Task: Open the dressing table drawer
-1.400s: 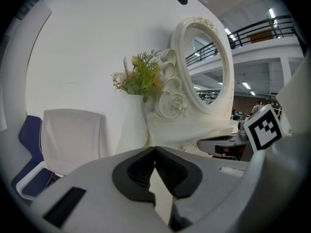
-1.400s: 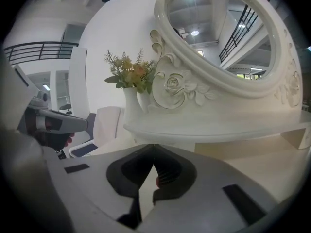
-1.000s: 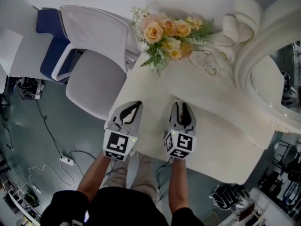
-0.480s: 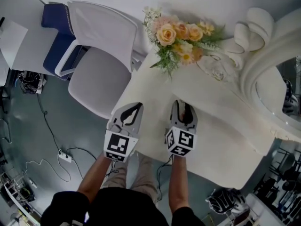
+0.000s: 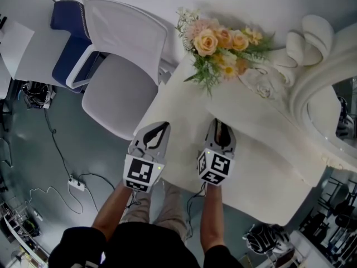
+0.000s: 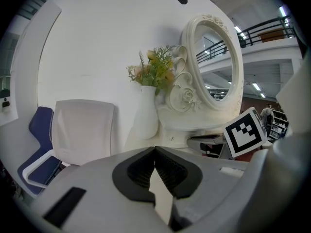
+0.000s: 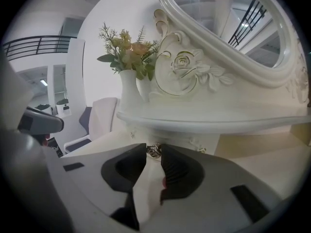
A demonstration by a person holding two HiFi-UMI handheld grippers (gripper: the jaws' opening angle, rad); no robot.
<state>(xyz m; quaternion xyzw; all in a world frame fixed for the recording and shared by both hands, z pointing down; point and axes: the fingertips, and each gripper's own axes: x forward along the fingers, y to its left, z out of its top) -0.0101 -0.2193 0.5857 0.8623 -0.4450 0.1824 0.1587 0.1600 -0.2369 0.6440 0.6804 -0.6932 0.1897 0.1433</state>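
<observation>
The cream dressing table (image 5: 251, 144) fills the middle of the head view. Its small metal drawer knob (image 7: 154, 151) sits on the drawer front (image 7: 180, 139) under the shelf. My right gripper (image 7: 153, 147) reaches over the table top (image 5: 220, 124) to that knob. Its jaws have just been closing, and their tips now press on the knob from both sides. My left gripper (image 5: 162, 126) hangs over the table's left front edge, beside the right one. In the left gripper view its jaws (image 6: 155, 148) meet at the tips with nothing between them.
An oval mirror (image 7: 228, 23) in a carved frame rises behind the shelf. A white vase (image 7: 129, 93) of yellow and pink flowers (image 5: 223, 41) stands at the back left. A white chair (image 5: 120, 77) and a blue chair (image 5: 64, 27) stand left of the table. Cables (image 5: 61, 172) lie on the floor.
The head view has drifted a little, so the table sits slightly further right. Both grippers keep their places at the table's front. The right jaws look narrower than half a second ago.
</observation>
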